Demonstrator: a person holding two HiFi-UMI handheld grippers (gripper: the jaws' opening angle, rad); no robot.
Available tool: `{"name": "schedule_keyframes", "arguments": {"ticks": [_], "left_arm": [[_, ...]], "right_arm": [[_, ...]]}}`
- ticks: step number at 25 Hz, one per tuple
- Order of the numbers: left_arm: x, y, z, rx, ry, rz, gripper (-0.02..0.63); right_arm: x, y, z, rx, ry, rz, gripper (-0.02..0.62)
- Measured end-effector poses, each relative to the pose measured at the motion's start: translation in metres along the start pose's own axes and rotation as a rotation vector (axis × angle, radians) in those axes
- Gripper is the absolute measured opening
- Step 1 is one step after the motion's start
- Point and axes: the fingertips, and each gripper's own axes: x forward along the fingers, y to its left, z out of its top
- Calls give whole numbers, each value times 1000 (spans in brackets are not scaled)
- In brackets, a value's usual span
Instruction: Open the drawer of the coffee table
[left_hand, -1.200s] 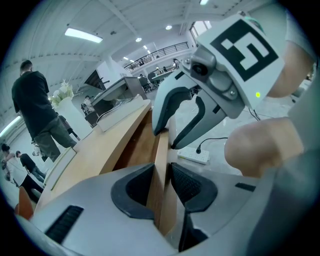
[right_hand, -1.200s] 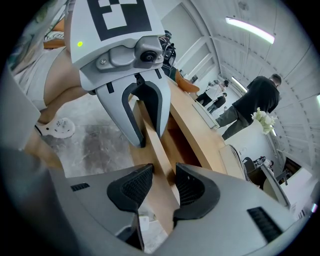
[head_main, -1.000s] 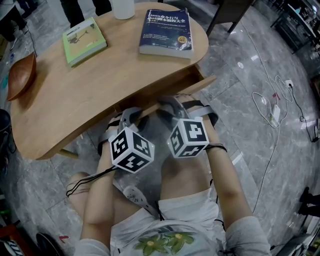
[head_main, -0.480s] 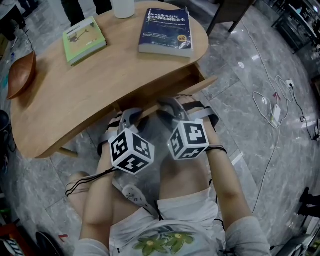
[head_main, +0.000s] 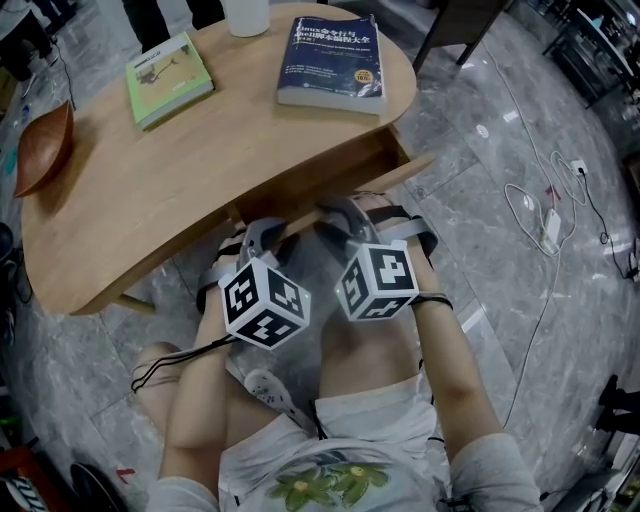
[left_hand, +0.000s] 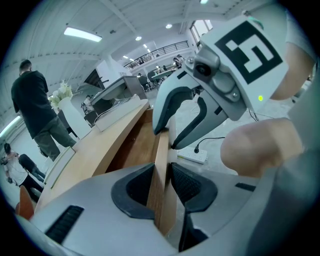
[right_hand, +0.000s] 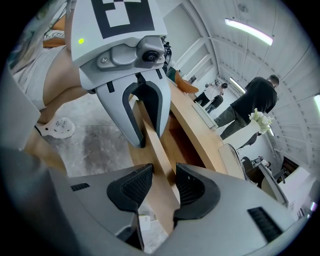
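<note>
The wooden coffee table (head_main: 150, 200) has its drawer pulled a little way out, and the drawer front (head_main: 400, 172) juts from under the tabletop. My left gripper (head_main: 262, 232) and my right gripper (head_main: 335, 215) sit side by side on that board's top edge. In the left gripper view the drawer front (left_hand: 159, 200) stands edge-on between the pads of the left gripper (left_hand: 161, 175), which press on it; the right gripper (left_hand: 170, 135) clamps the same board further along. The right gripper view shows the drawer front (right_hand: 150, 135) pinched by the right gripper (right_hand: 164, 175), with the left gripper (right_hand: 142, 135) beyond.
On the tabletop lie a dark blue book (head_main: 332, 62), a green book (head_main: 168, 68), a white cup (head_main: 246, 14) and a brown bowl (head_main: 42, 150). A power strip (head_main: 550, 225) with cables lies on the marble floor at the right. A person (left_hand: 35, 110) stands beyond the table.
</note>
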Motion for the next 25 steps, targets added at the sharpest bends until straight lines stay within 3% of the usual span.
{"name": "schedule_keyframes", "arguments": {"ticks": [25], "left_arm": [[-4,-8,1,1,5,-2,100]], "right_arm": [[-8,5,-1,12,-15,-38,143]]}}
